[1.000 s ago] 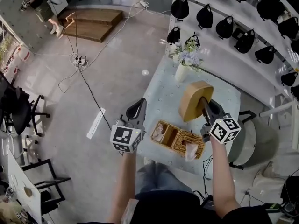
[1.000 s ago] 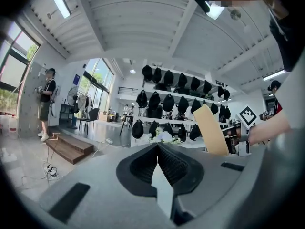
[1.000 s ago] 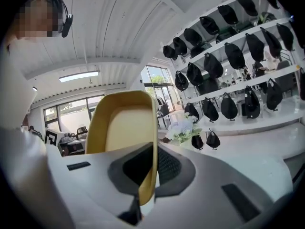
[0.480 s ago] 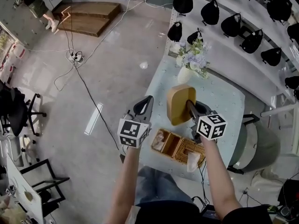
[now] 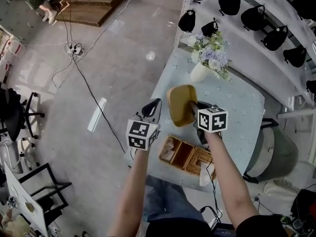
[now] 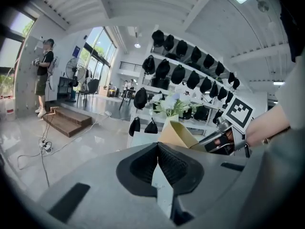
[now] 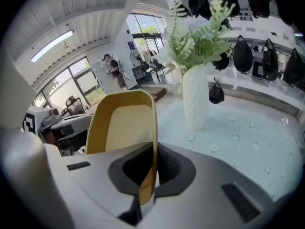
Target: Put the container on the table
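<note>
Left hand-held gripper [image 5: 152, 105] had jaws together, empty, beside surface's [image 5: 237, 107] left edge. Just right of it, tan container [image 5: 178, 105] was tilted over surface, its wall pinched by right hand-held gripper [image 5: 191, 108]. Flower vase [image 5: 201, 72] stood ahead of that gripper. Wicker tray [image 5: 185, 154] lay beneath its wrist.

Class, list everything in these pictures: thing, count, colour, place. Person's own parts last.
container: one, tan-yellow, held over the table
table: one, pale blue, right of centre
vase: one, white, flowers in it, far end of table
basket: one, woven brown, near edge of table
caps: several, black, on shelves beyond table
steps: one set, brown wood, far floor
chair: one, black, left edge
left gripper: one, grey, shut, empty, left of container
right gripper: one, grey, shut on the container
</note>
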### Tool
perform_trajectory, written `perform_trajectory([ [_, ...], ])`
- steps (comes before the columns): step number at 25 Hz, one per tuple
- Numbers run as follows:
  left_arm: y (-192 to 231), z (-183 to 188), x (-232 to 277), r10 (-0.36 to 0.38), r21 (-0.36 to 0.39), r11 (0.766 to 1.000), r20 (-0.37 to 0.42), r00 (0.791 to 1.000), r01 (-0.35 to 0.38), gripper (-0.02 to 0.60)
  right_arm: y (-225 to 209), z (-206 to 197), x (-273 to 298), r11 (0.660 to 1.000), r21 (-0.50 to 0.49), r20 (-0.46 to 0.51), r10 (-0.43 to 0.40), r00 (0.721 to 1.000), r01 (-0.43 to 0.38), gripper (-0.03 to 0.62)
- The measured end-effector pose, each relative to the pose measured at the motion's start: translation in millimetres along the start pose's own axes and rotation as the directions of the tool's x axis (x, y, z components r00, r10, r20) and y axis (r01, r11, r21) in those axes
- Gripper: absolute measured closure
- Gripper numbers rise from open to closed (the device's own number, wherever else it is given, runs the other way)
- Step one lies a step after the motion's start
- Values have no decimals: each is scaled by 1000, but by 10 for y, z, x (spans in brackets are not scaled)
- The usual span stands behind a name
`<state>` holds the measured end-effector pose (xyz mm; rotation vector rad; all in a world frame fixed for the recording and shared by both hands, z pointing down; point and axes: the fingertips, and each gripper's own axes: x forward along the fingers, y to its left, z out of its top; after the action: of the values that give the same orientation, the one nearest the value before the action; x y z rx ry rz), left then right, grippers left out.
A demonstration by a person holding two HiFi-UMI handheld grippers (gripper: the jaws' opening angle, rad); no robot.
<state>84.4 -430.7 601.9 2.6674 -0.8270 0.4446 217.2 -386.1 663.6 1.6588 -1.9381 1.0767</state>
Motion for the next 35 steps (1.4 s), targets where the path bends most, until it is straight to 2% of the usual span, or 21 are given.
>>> perform_trajectory([
  [6,67,-286,74,1,-28,1000,-47,999,-2,574,-32,-261,301,1000,24,-127,-15,992,18,594],
  [14,185,-593,150,17,-60,998,-113,993,-24,574,-44,-497,579,996,-49,-278,-85,957,74,594],
  [24,182,-857,212,12,-79,997,-170,985,-26,574,-129,-689,707,990,-80,-342,-133,930,112,592],
  [35,146,-890,201,5,-85,996,-172,985,-20,573,-154,-747,746,992,-64,-350,-122,929,106,574],
])
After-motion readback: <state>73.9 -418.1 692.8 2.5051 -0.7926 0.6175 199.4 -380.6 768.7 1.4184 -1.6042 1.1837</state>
